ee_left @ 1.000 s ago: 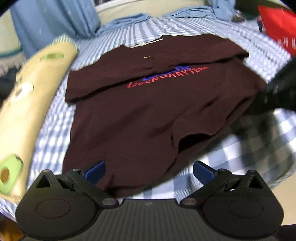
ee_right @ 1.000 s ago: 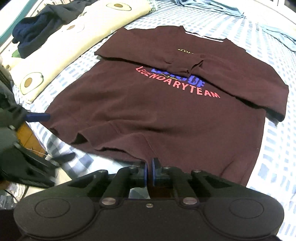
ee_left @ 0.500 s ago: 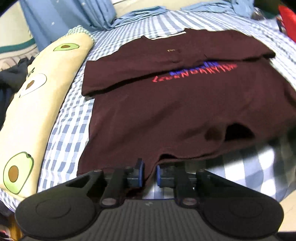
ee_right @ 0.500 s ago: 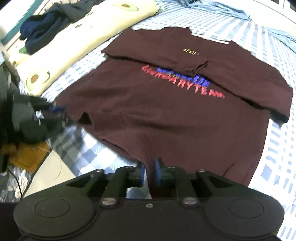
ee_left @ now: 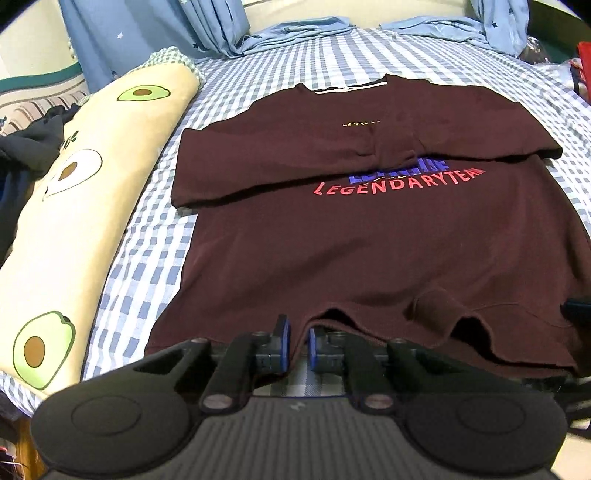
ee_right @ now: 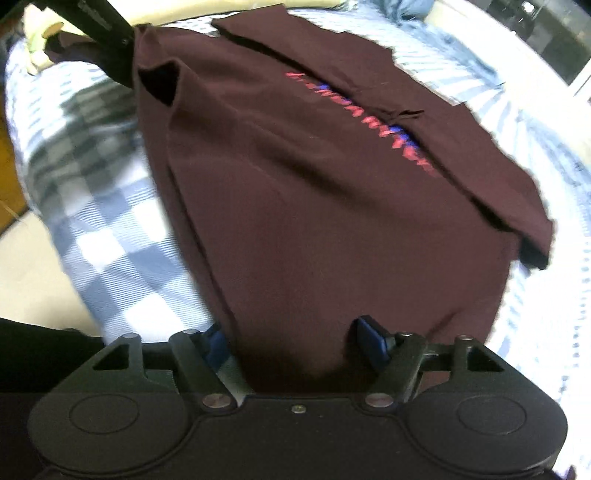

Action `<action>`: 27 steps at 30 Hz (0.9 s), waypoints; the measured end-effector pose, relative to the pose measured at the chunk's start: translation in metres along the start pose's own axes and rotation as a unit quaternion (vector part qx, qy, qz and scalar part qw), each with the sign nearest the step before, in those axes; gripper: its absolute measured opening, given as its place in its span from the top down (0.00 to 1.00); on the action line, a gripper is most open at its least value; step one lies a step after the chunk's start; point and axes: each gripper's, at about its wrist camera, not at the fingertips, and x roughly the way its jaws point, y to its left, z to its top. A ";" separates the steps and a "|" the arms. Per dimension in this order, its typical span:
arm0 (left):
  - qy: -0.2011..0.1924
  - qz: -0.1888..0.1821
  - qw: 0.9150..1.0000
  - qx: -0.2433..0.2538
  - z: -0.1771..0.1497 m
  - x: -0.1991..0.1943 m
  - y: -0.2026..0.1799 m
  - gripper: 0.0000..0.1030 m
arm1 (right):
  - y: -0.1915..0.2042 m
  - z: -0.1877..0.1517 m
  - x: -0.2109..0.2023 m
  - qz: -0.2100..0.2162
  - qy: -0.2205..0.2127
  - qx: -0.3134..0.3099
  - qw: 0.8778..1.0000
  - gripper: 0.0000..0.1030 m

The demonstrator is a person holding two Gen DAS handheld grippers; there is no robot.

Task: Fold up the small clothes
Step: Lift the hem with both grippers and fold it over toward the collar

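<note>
The left gripper [ee_left: 297,341] is clamped on the hem of the sweatshirt [ee_left: 369,251], a fold of maroon cloth pinched between its two blue pads [ee_left: 282,341] at the near edge of the bed [ee_left: 155,236]. The hem beside it bunches into loose waves, one lifted enough to show a dark gap beneath.

The right gripper [ee_right: 295,334] has its jaws opening; the hem lies between them, but the blue pads [ee_right: 371,338] stand clear of the cloth on both sides. This view is blurred, so fine detail of the fabric is lost. In its upper left corner the left gripper [ee_right: 107,33] shows as a dark shape at the hem's far corner.

The sweatshirt lies flat, front up, on the blue-and-white checked bed sheet, hem toward the cameras and neck away. Both sleeves are folded across the chest, their cuffs meeting near the middle, just above red lettering and partly over a blue print.

To the left, beside the sweatshirt, lies a long cream pillow [ee_left: 55,236] printed with avocados. Beyond it sits a heap of dark clothes [ee_left: 26,147]. Farther back, light blue curtains [ee_left: 155,33] hang down, and pale blue cloth [ee_left: 295,33] lies along the far edge of the bed.
</note>
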 end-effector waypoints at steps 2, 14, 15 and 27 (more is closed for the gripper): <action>-0.001 -0.002 1.000 0.001 -0.001 0.000 0.000 0.90 | -0.007 -0.005 -0.004 -0.013 -0.004 -0.006 1.000 0.65; 0.015 0.046 0.999 0.013 -0.040 0.024 -0.007 0.69 | -0.058 0.024 -0.066 -0.021 -0.088 0.004 0.996 0.95; 0.018 0.055 0.998 0.014 -0.043 0.026 -0.006 0.69 | -0.061 0.028 -0.070 -0.019 -0.094 0.006 0.995 0.95; -0.093 0.139 0.986 0.000 -0.041 -0.028 0.007 0.97 | -0.055 0.022 -0.091 -0.024 -0.112 0.025 0.993 0.96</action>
